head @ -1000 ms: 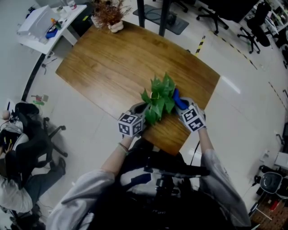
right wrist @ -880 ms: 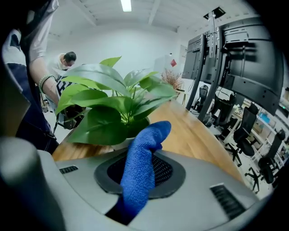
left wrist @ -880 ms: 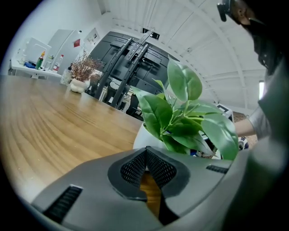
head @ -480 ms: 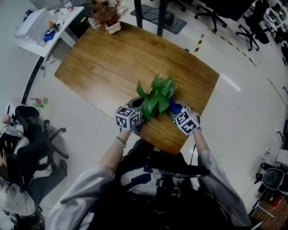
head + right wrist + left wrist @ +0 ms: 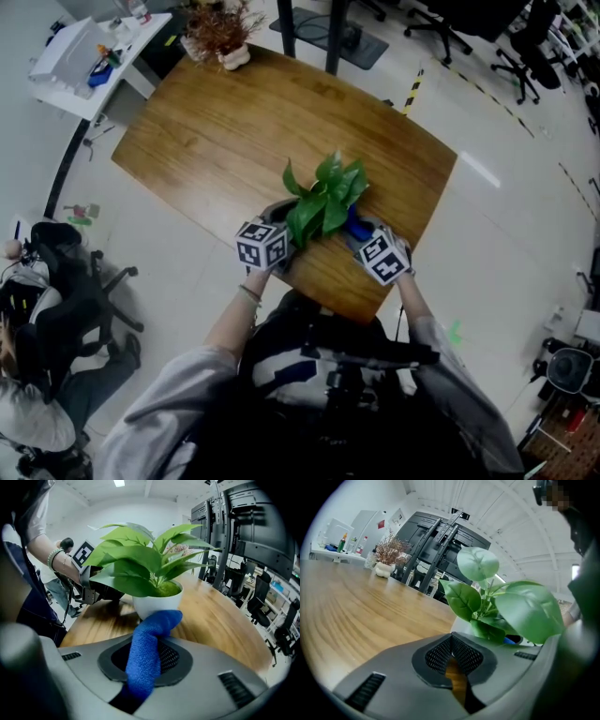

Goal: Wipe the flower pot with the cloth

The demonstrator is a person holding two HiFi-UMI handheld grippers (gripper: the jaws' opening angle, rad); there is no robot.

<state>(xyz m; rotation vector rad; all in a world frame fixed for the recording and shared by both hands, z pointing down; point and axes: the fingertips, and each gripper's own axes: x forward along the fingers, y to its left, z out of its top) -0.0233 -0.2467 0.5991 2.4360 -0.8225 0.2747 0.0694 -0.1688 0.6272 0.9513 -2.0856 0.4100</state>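
Right tongs pinched the blue cloth, whose bunched end lay against the white flower pot. That pot stood near the close edge of the worktop. Left tongs were pressed together on nothing, just beside the pot's other side.

Open tabletop past pot — dried plant at far cnr

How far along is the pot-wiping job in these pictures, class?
Done: the blue cloth is clamped in the right hand-held gripper. In hand: its free end touches the near side of the white flower pot, while the left hand-held gripper sits shut beside the pot. Left: the wiping itself; how much is already wiped cannot be told.
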